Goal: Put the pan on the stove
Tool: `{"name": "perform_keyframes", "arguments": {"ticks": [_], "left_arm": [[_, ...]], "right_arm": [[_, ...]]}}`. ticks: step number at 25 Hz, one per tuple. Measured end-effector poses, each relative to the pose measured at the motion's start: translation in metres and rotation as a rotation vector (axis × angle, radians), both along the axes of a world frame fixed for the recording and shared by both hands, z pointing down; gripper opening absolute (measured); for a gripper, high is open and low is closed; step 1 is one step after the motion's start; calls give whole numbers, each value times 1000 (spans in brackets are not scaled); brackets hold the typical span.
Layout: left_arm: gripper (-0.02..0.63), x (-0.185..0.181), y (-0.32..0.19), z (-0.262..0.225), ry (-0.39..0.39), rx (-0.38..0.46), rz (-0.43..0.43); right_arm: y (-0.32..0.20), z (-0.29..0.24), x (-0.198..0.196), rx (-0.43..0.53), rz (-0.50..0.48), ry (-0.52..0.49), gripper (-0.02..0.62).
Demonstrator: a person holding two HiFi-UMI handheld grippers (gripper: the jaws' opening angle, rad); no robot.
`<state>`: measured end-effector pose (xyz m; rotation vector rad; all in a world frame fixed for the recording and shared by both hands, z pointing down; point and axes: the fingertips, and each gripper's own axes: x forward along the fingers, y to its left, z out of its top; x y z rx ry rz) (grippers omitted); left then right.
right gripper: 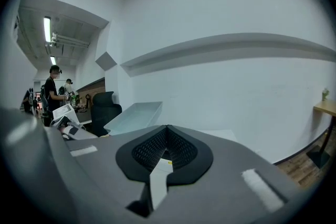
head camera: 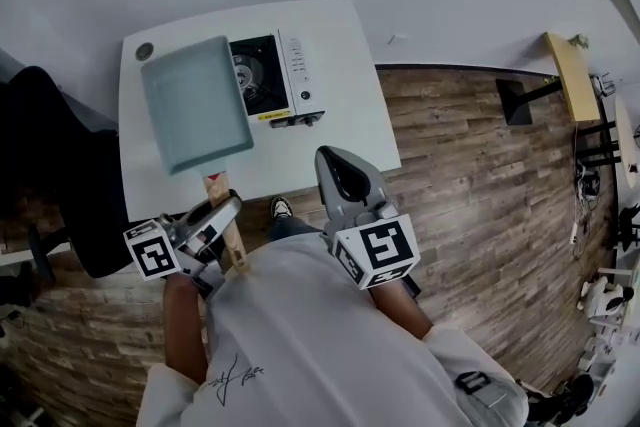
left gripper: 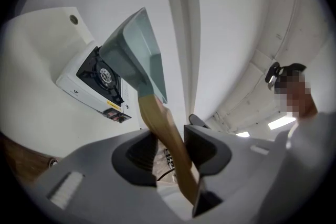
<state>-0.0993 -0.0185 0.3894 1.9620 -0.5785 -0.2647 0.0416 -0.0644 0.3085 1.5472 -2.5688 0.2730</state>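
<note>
Pan: one, rectangular and grey-green, with one wooden handle. It lies over the left half of the table, its right edge overlapping the left side of the stove and covering part of the burner. In the right gripper view it appears raised off the tabletop; contact cannot be confirmed.

Floor: wood planks, open to the right of the table.

Table: one, white, set against the wall. Bare surface shows right of the stove and along the front edge.

Chair: one, black, just beside the table's left edge.

Stove: one, single burner, controls on its right side, and nothing between it and the pan.

Grippers: two. The left gripper is clamped on the handle's near end, past the table's front edge; the handle runs between its pads up to the pan. The right gripper has its jaws together on nothing, and sits over the front edge, right of the handle and apart from the pan.

Disc: one, small and round, at the far left corner.
</note>
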Motion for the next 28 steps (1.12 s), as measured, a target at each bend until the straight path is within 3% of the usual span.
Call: {"name": "perform_keyframes", "arguments": {"ticks": [13,28], "left_arm": [[195,22,-47,21,-27,-12,-54],[195,26,-77,43,-39,-50,-27]], "right_arm": [[-42,24,11,-40,-117,-6,-3],[-61,42,3,-89,-173,20,-3]]}}
